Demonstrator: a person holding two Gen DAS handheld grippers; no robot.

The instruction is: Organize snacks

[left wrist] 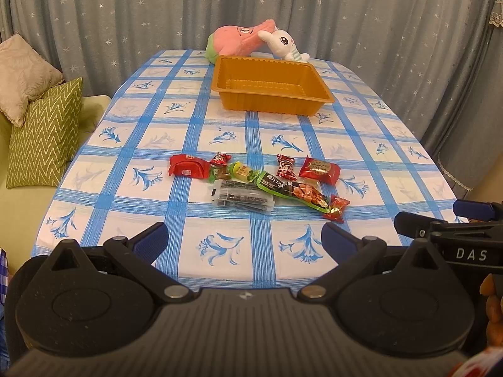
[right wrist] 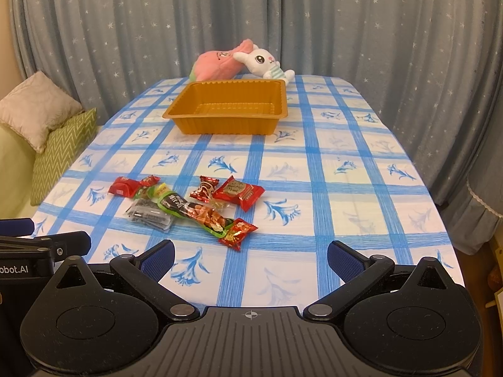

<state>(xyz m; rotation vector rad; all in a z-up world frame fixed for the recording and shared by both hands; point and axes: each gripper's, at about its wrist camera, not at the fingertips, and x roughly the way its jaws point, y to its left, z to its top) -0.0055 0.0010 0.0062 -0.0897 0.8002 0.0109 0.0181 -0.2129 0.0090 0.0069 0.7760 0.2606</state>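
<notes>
Warm, even light; fisheye-bowed edges

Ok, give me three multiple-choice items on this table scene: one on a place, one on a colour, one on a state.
1. Where do the plush toys lie?
A. Inside the tray
B. Behind the tray, at the table's far end
C. Among the snacks

2. What colour is the tray?
A. Orange
B. Green
C. White

3. How are both grippers?
A. Shut on a snack
B. Shut on nothing
C. Open, holding nothing

Answers:
1 B: the toys rest beyond the tray's far rim, near the curtain.
2 A: its walls and rim are orange.
3 C: the left gripper and the right gripper each show fingers spread wide, with the snacks lying on the tablecloth ahead.
</notes>
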